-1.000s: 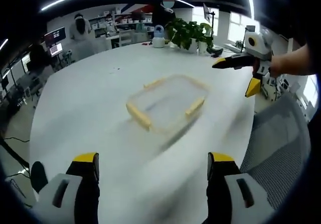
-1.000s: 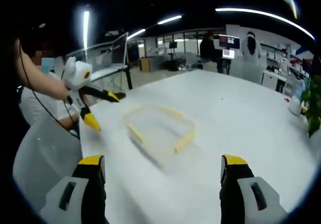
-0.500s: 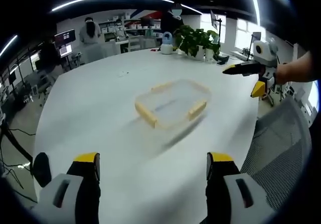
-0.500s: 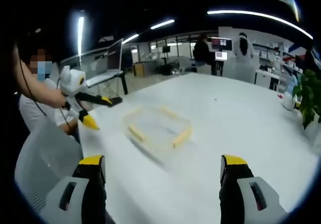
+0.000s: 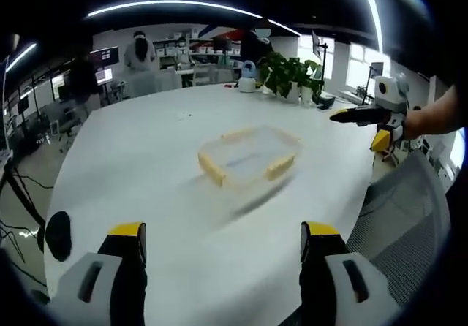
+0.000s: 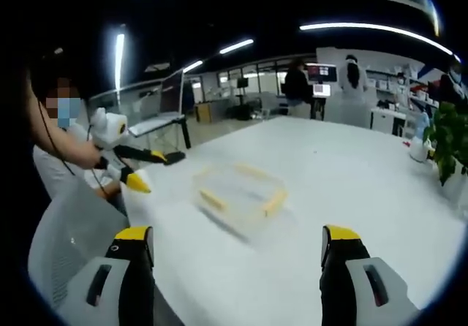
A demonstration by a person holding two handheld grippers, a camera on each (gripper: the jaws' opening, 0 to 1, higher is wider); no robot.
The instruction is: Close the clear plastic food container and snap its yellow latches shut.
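Note:
A clear plastic food container (image 5: 247, 158) with yellow latches lies flat on the round white table (image 5: 139, 165), lid on it. In the left gripper view my left gripper (image 5: 219, 242) stands open well short of it, nothing between its jaws, and the right gripper (image 5: 365, 121) hangs open past the table's right edge. In the right gripper view the container (image 6: 240, 189) sits mid-table ahead of my open right gripper (image 6: 238, 249), and the left gripper (image 6: 146, 167) hovers open at the table's left edge, held by a person's hand.
A grey mesh chair back (image 5: 406, 216) stands near the table's right edge. Potted plants (image 5: 289, 74) and a white-and-blue jug (image 5: 248, 76) stand at the table's far side. People and desks with monitors (image 6: 322, 74) fill the room behind.
Both cameras have pulled back and risen a little, so the container looks smaller and farther. The container itself has not moved and both grippers stay open.

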